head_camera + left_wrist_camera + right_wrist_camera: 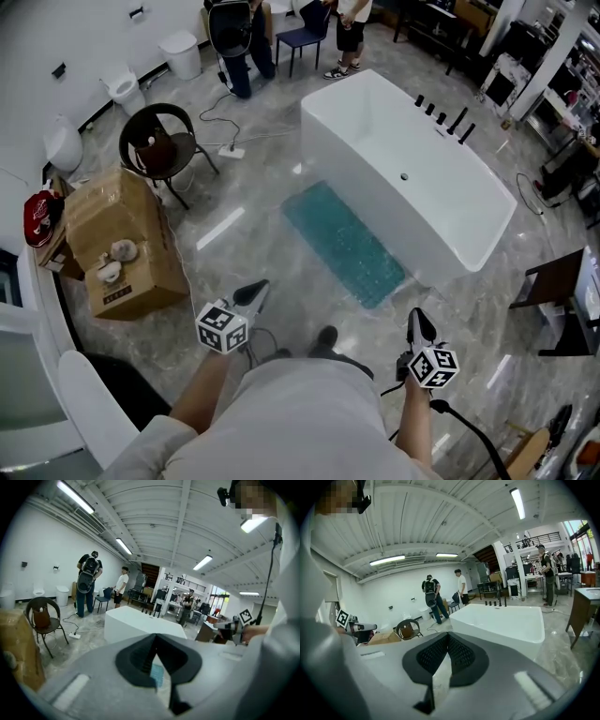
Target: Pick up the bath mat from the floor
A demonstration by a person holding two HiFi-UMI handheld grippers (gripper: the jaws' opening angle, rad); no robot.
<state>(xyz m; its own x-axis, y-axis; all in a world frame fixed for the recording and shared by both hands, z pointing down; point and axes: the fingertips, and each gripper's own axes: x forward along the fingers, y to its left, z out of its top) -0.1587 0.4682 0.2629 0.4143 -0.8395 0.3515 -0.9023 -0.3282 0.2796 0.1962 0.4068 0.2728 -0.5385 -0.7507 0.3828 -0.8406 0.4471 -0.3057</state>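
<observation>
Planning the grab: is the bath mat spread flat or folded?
Spread flat: the teal bath mat lies full length beside the bathtub.

I'm in a big open lab or workshop hall with a mock bathroom set up in it. A white freestanding bathtub [403, 173] stands out on the glossy grey floor [253, 244] with a teal bath mat [345, 242] beside it, and toilets [122, 89] sit along the white wall. Around them I see a cardboard box [122, 244], a black chair [183, 145], a power strip [232, 151] on a loose cable, people [239, 37] standing about and desks [441, 23] at the far side. Overhead are strip lights [75, 496], bare ducting [89, 520] and a railed mezzanine [539, 538].
</observation>
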